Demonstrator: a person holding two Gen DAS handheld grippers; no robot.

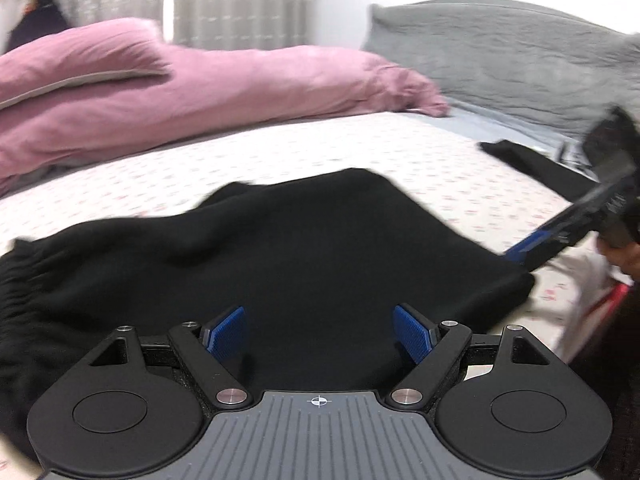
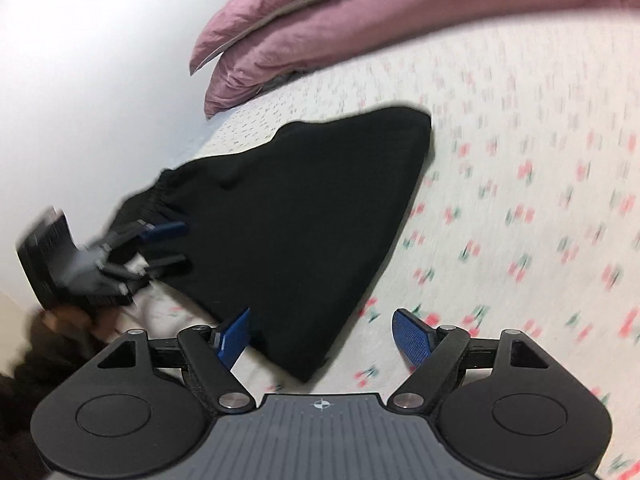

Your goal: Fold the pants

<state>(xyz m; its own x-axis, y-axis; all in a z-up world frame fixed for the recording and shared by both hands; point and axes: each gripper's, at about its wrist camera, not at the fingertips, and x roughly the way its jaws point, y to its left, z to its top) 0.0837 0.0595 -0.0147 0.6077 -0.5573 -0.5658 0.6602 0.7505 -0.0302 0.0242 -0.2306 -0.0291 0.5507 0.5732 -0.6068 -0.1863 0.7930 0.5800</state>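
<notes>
Left wrist view first: the left gripper (image 1: pixel 320 334) sits low over the black pants (image 1: pixel 280 264), its two blue pads (image 1: pixel 226 332) spread wide with dark cloth visible between and beneath them, neither pad pressing on it. Whether the fingertips brush the fabric cannot be told, since black cloth and black linkage run together. The pants lie bunched on the floral bedsheet (image 1: pixel 320 152), with the gathered elastic waistband (image 1: pixel 24 276) at the left edge, partly cut off by the lens rim. At far right the right gripper (image 1: pixel 532 246) comes in blurred; one blue finger shows near the pants' right corner, and the rest of the tool and the hand behind it are smeared. A separate strip of black cloth (image 1: pixel 528 164) lies further back on the right, its end hidden behind that tool. A pink duvet (image 1: pixel 200 88) and a grey pillow (image 1: pixel 500 48) lie behind, with curtains (image 1: pixel 240 0) beyond them.

Right wrist view: the right gripper (image 2: pixel 320 334) has its jaws standing apart with nothing clamped; the pants' near corner (image 2: pixel 296 340) lies between them, just beside the left pad, while the right pad hangs over bare sheet (image 2: pixel 520 160). The pants (image 2: pixel 300 208) form a rough triangle here. At left the left gripper (image 2: pixel 176 244) is blurred, its fingers parted at the waistband side, and contact cannot be judged. The hand (image 2: pixel 68 316) holding it is mostly cut off. The pink duvet (image 2: pixel 360 12) crosses the top
</notes>
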